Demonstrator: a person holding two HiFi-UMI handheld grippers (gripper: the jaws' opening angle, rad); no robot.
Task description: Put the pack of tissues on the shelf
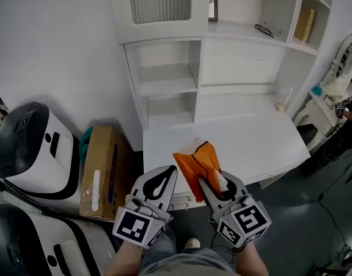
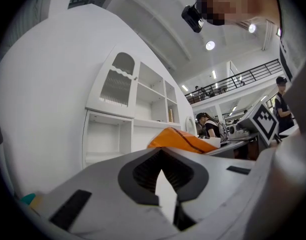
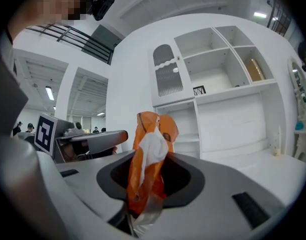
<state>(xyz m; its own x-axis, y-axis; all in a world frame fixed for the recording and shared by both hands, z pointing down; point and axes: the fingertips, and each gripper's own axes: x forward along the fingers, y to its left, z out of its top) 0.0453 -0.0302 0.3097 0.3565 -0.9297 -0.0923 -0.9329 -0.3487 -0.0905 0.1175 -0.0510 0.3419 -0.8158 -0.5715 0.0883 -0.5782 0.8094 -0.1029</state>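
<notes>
The pack of tissues [image 1: 194,164] is orange with a white patch and hangs above the front edge of the white desk [image 1: 245,137]. My right gripper [image 1: 214,180] is shut on its lower end. In the right gripper view the pack [image 3: 151,151] stands up crumpled between the jaws of that gripper [image 3: 145,184]. My left gripper [image 1: 167,175] is shut and holds nothing, just left of the pack. From the left gripper view, the pack [image 2: 182,139] shows beyond the left gripper [image 2: 165,178]. The white shelf unit [image 1: 167,80] rises behind the desk with open compartments.
A cardboard box [image 1: 101,168] stands on the floor left of the desk, beside a white-and-black machine [image 1: 32,148]. On the upper shelves are glasses [image 1: 264,31], a small frame [image 1: 213,6] and a yellow box [image 1: 305,25]. A person's arm [image 1: 351,112] shows at the right edge.
</notes>
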